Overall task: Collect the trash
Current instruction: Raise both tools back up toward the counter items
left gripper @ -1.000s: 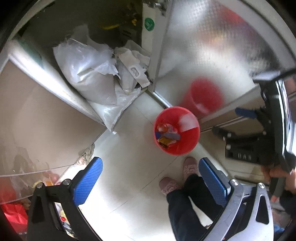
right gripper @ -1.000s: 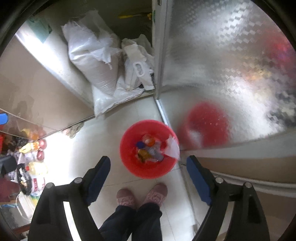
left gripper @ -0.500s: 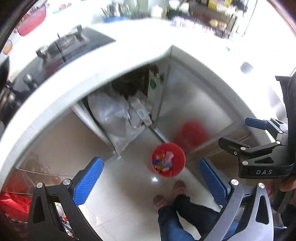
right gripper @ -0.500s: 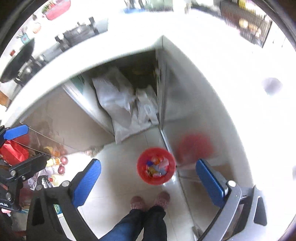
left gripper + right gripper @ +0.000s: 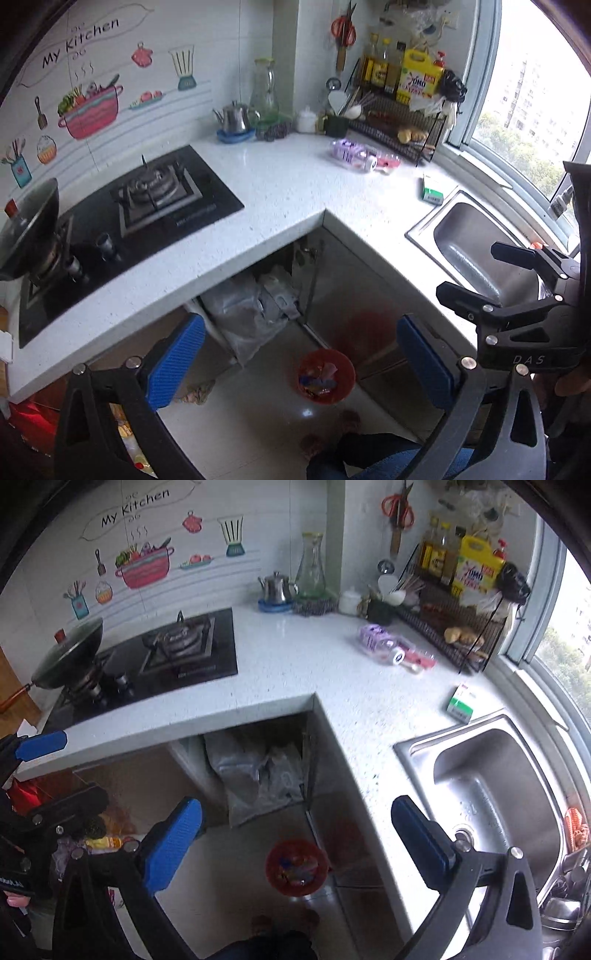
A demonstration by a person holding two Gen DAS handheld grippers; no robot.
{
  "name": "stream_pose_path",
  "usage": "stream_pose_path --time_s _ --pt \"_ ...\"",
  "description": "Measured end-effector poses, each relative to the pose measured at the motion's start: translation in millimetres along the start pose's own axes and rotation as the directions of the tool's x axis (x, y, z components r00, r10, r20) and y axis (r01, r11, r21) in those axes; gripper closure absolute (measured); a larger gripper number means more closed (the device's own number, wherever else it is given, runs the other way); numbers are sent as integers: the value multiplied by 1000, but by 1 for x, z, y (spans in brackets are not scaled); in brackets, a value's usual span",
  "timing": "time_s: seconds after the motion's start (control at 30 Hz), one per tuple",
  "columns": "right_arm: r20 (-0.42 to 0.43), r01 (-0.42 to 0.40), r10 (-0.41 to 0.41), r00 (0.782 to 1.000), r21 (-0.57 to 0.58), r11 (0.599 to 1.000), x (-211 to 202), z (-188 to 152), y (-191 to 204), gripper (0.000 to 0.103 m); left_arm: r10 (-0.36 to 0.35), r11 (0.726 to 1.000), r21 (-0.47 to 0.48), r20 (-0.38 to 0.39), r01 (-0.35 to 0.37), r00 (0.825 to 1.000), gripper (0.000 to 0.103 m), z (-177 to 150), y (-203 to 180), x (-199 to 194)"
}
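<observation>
A red bin (image 5: 325, 376) (image 5: 297, 866) with mixed trash inside stands on the floor by the counter's inner corner. On the white counter (image 5: 280, 192) lie a purple-labelled plastic bottle (image 5: 352, 155) (image 5: 380, 642), a pink wrapper (image 5: 388, 162) beside it, and a small green-and-white carton (image 5: 432, 192) (image 5: 460, 703) near the sink. My left gripper (image 5: 301, 363) is open and empty, high above the bin. My right gripper (image 5: 295, 843) is open wide and empty, also high over the floor. Each gripper shows at the edge of the other's view: the right gripper (image 5: 469, 269), the left gripper (image 5: 55, 771).
A gas hob (image 5: 147, 206) with a wok (image 5: 26, 221) fills the counter's left. A steel sink (image 5: 498, 786) sits right. A rack of bottles (image 5: 406, 122) and a kettle (image 5: 234, 118) stand at the back. Plastic bags (image 5: 255, 314) fill the open cabinet. The person's feet (image 5: 347, 421) stand by the bin.
Both grippers have risen from just above the bin to above counter height and tilted up. The counter, hob and sink came into view. The right jaws widened early on.
</observation>
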State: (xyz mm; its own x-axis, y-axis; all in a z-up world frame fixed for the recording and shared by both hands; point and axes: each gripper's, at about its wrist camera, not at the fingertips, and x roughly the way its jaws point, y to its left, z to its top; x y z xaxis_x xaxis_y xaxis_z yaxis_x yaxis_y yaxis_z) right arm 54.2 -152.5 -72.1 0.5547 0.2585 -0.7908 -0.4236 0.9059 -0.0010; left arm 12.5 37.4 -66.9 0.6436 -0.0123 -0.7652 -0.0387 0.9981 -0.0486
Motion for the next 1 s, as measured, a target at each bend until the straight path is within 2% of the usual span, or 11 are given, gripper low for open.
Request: stream_pose_path --time_s 0.27,0.53,0.77,1.0 --pt "65 8 -8 998 4 1000 -23 11 -2 0 -3 1000 15 44 2 999 0 17 -6 -23" --pt "80 6 -8 997 23 1000 -30 19 -10 0 7 997 71 53 -10 999 0 33 -18 -29" --pt "86 8 -13 996 52 999 -28 27 -24 0 -10 993 120 61 3 998 0 58 -34 -15" --pt "91 11 -19 996 88 996 -12 46 -52 0 -15 985 171 53 6 998 0 95 -58 17"
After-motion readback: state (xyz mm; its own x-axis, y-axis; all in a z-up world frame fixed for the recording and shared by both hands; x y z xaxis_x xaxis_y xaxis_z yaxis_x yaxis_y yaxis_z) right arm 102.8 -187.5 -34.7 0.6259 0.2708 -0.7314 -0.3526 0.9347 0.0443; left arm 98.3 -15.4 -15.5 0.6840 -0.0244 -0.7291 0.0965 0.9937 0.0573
